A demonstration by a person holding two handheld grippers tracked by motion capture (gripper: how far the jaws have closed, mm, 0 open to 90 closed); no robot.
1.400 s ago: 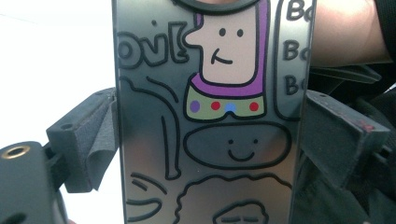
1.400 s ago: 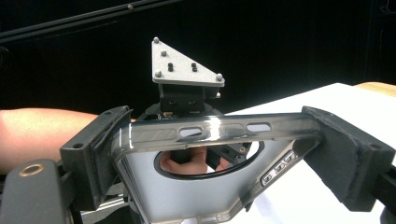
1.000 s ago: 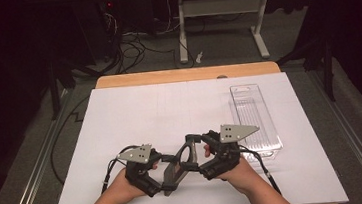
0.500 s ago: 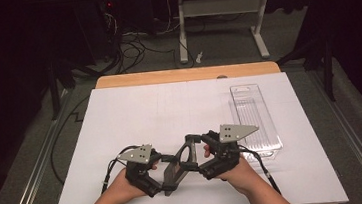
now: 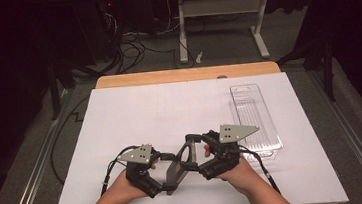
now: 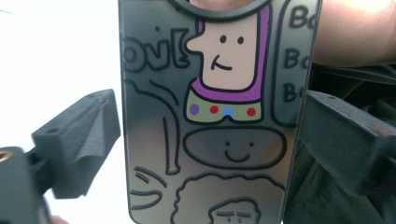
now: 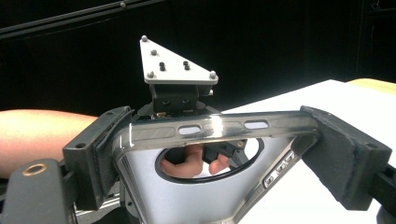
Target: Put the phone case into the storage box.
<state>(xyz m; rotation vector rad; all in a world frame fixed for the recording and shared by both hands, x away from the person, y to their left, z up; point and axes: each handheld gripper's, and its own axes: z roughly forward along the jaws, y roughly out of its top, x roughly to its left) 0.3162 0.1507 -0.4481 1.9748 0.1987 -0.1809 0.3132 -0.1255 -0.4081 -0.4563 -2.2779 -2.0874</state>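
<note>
In the high view, the left gripper (image 5: 169, 181) and right gripper (image 5: 198, 153) hold a smoky translucent plastic phone case with cartoon drawings (image 5: 179, 163) between them above the white paper-covered table (image 5: 160, 114), near a clear ribbed plastic tray (image 5: 253, 116). In the left gripper view, the jaws stand apart either side of the case (image 6: 210, 116), contact unclear, so I cannot tell its grip; the legible lettering is only "Ovl" and repeated "Bo". In the right gripper view, the jaws clamp the case's top edge (image 7: 215, 128), and twisting could flex it loose.

We see a smoky grey translucent phone case (image 6: 210, 140) printed with black-outlined cartoon doodles, one pale pink face framed in purple above a green collar dotted purple, red and blue. Our grippers' jaws are matt black. The tray (image 5: 256, 120) is clear, the table cover (image 5: 170, 113) white.
</note>
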